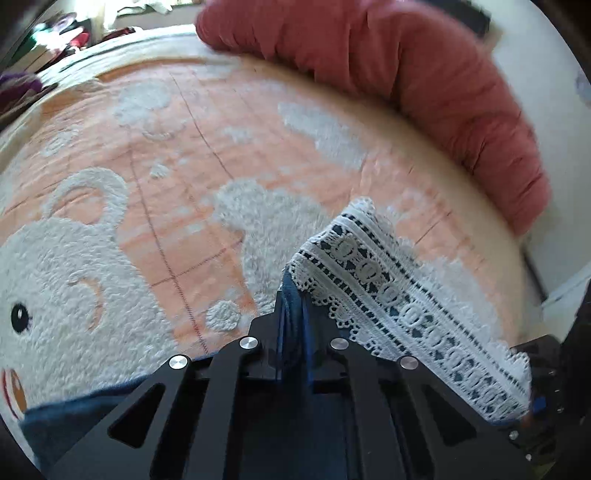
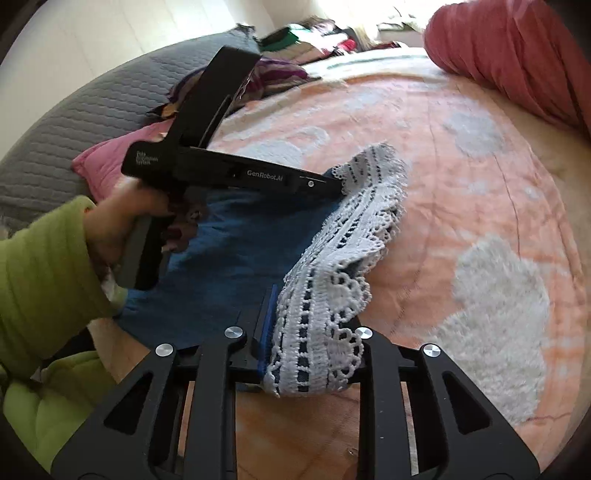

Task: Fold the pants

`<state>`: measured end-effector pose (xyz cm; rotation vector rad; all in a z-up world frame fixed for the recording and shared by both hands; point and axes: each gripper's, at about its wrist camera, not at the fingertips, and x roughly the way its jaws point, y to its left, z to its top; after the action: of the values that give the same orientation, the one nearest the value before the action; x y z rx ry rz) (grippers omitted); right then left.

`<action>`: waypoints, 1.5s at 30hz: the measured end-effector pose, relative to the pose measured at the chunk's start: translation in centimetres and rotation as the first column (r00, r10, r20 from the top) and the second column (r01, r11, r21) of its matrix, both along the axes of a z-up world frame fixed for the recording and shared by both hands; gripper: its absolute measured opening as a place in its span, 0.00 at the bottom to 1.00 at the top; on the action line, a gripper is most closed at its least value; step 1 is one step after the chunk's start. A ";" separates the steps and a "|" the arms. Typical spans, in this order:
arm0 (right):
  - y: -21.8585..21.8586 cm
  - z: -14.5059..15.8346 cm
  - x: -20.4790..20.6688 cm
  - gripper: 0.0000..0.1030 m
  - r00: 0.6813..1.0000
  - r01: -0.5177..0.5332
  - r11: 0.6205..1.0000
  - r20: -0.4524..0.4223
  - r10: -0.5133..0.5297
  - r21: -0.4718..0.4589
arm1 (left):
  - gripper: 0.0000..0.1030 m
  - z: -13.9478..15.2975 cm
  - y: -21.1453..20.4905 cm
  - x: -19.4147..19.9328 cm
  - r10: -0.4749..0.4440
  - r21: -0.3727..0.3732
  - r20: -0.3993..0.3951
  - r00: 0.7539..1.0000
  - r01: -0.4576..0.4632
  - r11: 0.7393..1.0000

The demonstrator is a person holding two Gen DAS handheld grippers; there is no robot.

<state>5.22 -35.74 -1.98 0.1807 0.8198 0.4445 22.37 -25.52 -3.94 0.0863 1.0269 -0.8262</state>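
Early stage: both grippers, left and right, pinch the lace hem of the blue pants, raised off the bed; fold not yet laid.

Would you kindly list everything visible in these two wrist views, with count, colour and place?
pants: one, blue, on the blanket, between both grippers
lace hem: one, white, at the pants' end, raised off the blanket
blanket: one, peach with fluffy white bear pattern, covers the bed
bolster: one, red, along the blanket's far edge
quilt: one, grey, far left in the right wrist view
cushion: one, pink, beside the quilt
clothes pile: several, mixed colours, far background, blurred
sleeve: one, green, left arm
left hand: one, holds the left gripper's handle
left gripper: one, black, shut on the pants
right gripper: one, black, shut on the lace hem
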 end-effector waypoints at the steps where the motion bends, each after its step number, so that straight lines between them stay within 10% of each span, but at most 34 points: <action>1: 0.5 0.6 -0.1 0.15 1.000 -0.017 1.000 0.018 0.017 -0.003 | 0.07 0.5 0.7 -0.1 0.005 -0.032 0.006 1.000 -0.005 0.999; 10: 9.2 5.2 0.4 0.14 0.960 -0.232 0.970 0.142 0.240 -0.071 | 0.07 4.5 10.9 -1.6 0.161 -0.194 0.039 0.986 -0.151 0.969; 17: 17.9 2.5 1.7 0.14 0.917 -0.379 0.908 0.059 0.394 -0.181 | 0.08 3.1 17.6 -2.5 0.310 -0.094 0.034 0.950 -0.306 0.947; 29: 25.1 1.5 -1.7 0.27 0.823 -0.531 0.781 0.021 0.568 -0.328 | 0.37 2.4 32.1 -7.0 0.620 -0.246 -0.118 0.775 -0.628 0.738; 35: 25.4 3.2 -3.7 0.43 0.771 -0.597 0.744 0.040 0.635 -0.301 | 0.42 2.3 34.2 -8.4 0.637 -0.274 -0.141 0.758 -0.648 0.711; 45: 15.8 5.2 6.5 0.48 0.945 -0.280 0.919 0.088 0.315 -0.276 | 0.57 1.3 30.3 -6.4 0.540 -0.277 -0.193 0.820 -0.573 0.771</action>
<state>11.69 -19.89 3.18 -0.2200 0.7705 0.6236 16.01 4.78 -2.60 -0.5334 0.9259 -0.4375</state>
